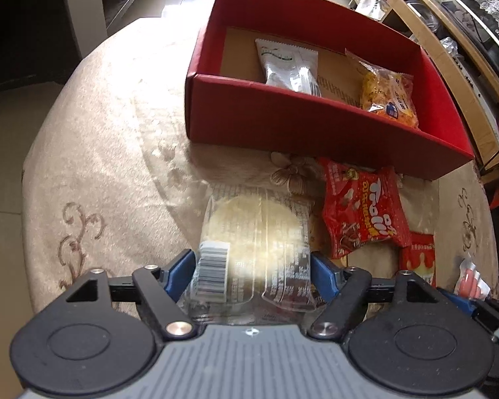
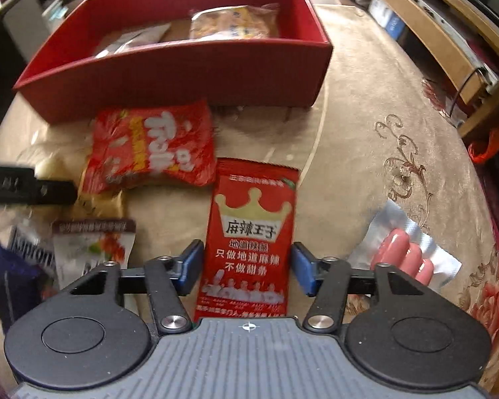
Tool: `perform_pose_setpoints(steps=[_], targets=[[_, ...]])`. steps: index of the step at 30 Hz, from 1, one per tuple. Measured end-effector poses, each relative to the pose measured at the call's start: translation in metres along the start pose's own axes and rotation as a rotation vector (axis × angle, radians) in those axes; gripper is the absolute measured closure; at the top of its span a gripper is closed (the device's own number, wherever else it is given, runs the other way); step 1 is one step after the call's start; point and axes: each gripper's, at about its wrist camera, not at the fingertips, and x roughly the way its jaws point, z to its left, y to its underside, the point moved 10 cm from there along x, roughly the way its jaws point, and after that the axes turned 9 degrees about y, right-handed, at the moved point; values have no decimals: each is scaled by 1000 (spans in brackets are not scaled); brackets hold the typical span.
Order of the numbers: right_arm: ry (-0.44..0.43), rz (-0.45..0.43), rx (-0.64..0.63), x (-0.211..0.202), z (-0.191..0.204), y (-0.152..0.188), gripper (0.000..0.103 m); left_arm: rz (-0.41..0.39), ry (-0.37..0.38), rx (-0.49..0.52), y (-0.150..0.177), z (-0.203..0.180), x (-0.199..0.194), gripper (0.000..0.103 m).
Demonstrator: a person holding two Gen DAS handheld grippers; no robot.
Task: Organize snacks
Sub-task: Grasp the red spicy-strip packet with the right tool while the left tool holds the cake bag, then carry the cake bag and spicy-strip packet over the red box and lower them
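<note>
Your left gripper (image 1: 252,274) has its jaws gripping the clear rice-cracker pack (image 1: 254,232); your right gripper (image 2: 246,267) is clamped on the red spicy-strip packet (image 2: 252,232) flat on the counter (image 2: 366,139), ready for the red box (image 2: 169,73) beyond.

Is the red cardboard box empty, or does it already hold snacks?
Not empty. The red cardboard box holds a white-and-silver snack packet and a clear bag of orange-yellow snacks, with brown floor bare between them.
</note>
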Motion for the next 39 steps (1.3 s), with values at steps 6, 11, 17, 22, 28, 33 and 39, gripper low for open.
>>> perform_pose_setpoints(steps=[6,11,17,22,28,33,39], targets=[[-4,20,-52,-9,9,19,41,-26,25,-11,1,4,-10,32],[3,18,-41,-3,10,11,32,-57,56,-64,-11,2,-7,28],[-12,12,-24,6,4,5,28,-55,11,-46,-16,-1,6,29],[-27,5,-21,-5,0,7,44,-65,-44,28,-15,-6,2,47],[-37,-2,-22,-11,-1,9,48,-63,-52,69,-9,-10,-5,48],[-44,-26,-11,-22,0,5,48,-66,-34,72,-8,-12,-12,49],[-58,-68,11,-39,-2,-4,48,-79,-6,78,-9,-17,-22,49]])
